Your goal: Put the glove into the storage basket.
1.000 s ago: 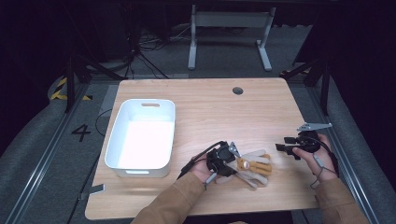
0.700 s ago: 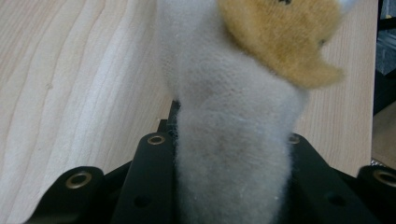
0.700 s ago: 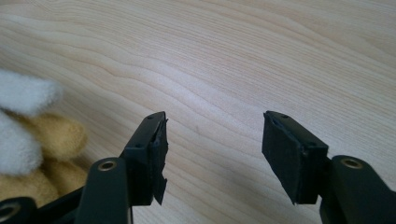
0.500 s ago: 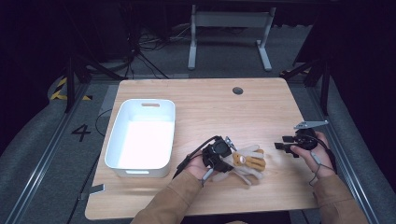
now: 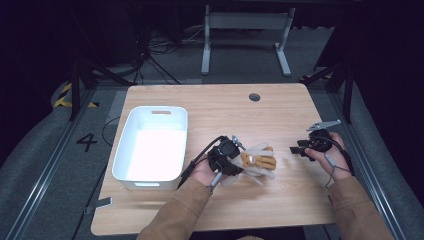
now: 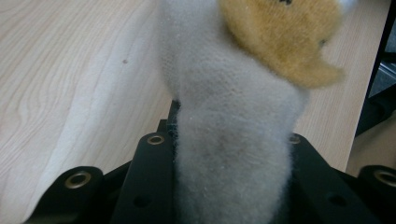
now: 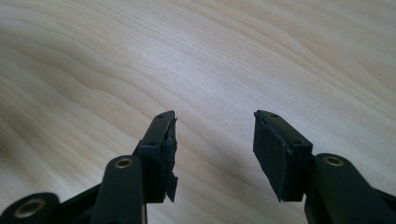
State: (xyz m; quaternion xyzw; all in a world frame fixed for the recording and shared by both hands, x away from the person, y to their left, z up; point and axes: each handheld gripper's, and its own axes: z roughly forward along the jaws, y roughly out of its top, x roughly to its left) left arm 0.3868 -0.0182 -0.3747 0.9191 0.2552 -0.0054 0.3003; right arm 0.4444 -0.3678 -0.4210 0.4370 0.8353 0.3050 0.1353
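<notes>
Far to the left on the wooden desk (image 5: 280, 105) sits a white bin (image 5: 150, 147) with its handle slot at the far end. Just to the right of it, near the front edge, the person's left hand holds the left tool (image 5: 231, 162) clamped tight on a soft grey plush toy (image 5: 257, 162) with a furry tan patch on top; in the left gripper view the grey fabric (image 6: 233, 154) is squeezed between the two black jaws and rises out of them, with the tan fur (image 6: 285, 37) at the upper right. The toy lies between the two hands, close beside the bin and well apart from the other tool. Farther right, near the desk's right edge, the right hand carries the right tool (image 5: 298, 151), pointing inward toward the toy. Its jaws stand apart with nothing between them, bare wood showing in the gap, and they have just been closing a little.
</notes>
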